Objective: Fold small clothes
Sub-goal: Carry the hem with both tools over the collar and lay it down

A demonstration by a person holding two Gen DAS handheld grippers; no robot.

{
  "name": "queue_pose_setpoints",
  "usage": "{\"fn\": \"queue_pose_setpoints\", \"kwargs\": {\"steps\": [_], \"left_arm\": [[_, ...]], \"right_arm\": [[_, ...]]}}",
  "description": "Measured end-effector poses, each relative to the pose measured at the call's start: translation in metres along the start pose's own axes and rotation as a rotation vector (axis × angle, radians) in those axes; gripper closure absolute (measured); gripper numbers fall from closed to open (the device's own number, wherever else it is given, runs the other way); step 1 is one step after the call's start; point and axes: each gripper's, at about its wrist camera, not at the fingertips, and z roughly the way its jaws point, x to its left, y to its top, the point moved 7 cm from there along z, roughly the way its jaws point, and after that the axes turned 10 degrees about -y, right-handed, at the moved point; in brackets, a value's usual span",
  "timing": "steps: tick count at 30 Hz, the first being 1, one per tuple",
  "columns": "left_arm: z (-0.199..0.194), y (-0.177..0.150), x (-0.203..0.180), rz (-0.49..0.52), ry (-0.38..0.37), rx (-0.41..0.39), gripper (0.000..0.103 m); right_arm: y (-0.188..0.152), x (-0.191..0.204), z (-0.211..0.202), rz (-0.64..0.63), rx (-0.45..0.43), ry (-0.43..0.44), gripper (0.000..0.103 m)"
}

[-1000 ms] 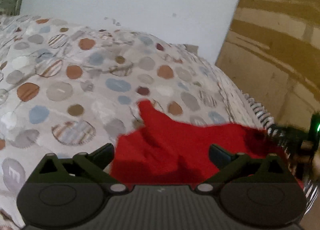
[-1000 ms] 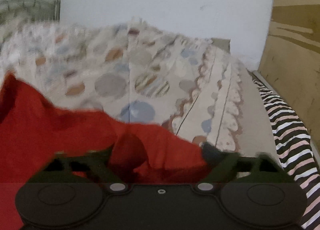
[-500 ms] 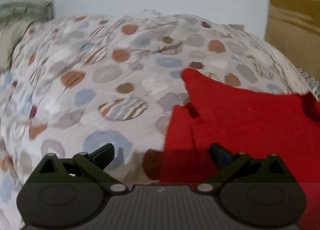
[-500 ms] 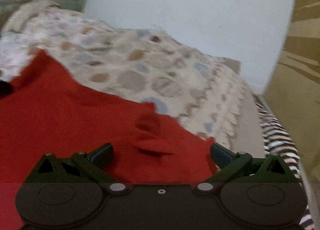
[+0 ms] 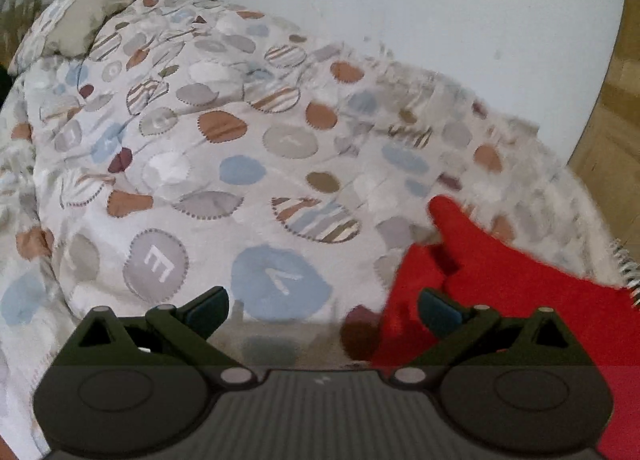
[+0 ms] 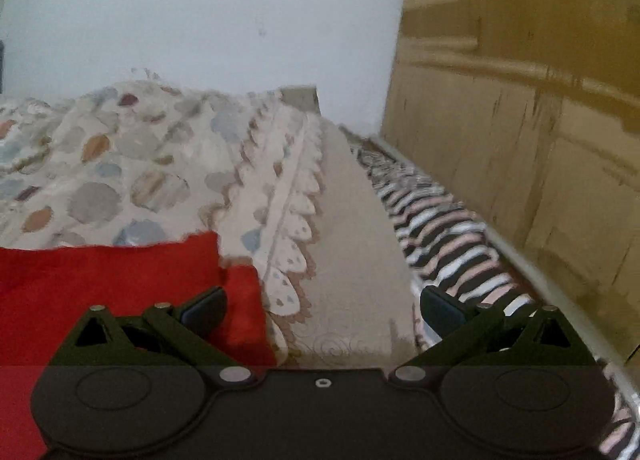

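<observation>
left gripper apart, red garment at its right | right gripper apart, garment at its left

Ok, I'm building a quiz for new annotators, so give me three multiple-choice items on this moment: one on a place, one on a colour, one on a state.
1. In the left wrist view, where does the garment lie relative to the left gripper?
A. toward its right finger
B. toward its left finger
C. out of view

2. What colour is the garment?
A. blue
B. striped black and white
C. red

3. How do the right gripper's jaws stand?
A. shut on the garment
B. open, holding nothing
C. shut on the quilt

Answers:
1 A: the red cloth fills the lower right, behind the right finger, on the patterned quilt.
2 C: it is plain red in both views.
3 B: the fingers are wide apart with bedding between them.
</observation>
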Motion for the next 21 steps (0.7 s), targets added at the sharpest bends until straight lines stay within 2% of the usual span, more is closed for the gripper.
{"fn": "queue_pose_setpoints", "kwargs": {"steps": [5, 10, 14, 17, 21], "left_arm": [[-0.016, -0.020, -0.006, -0.085, -0.060, -0.003, 0.000], [-0.027, -0.048, -0.020, -0.066, -0.113, 0.044, 0.000], [-0.032, -0.061, -0.026, -0.056, -0.144, 0.060, 0.000], [-0.031, -0.062, -0.026, -0.056, -0.146, 0.069, 0.000], [-0.027, -0.064, -0.021, -0.087, -0.118, 0.095, 0.000]], "right_arm": [[0.003, 0.038, -0.061, -0.077, -0.073, 0.145, 0.001], [-0.012, 0.085, -0.107, -0.149, -0.102, 0.270, 0.000], [-0.036, 0.111, -0.127, -0.227, -0.124, 0.274, 0.000], [-0.069, 0.117, -0.128, -0.253, -0.144, 0.231, 0.000], [-0.102, 0.101, -0.128, -0.065, -0.213, 0.223, 0.001]]}}
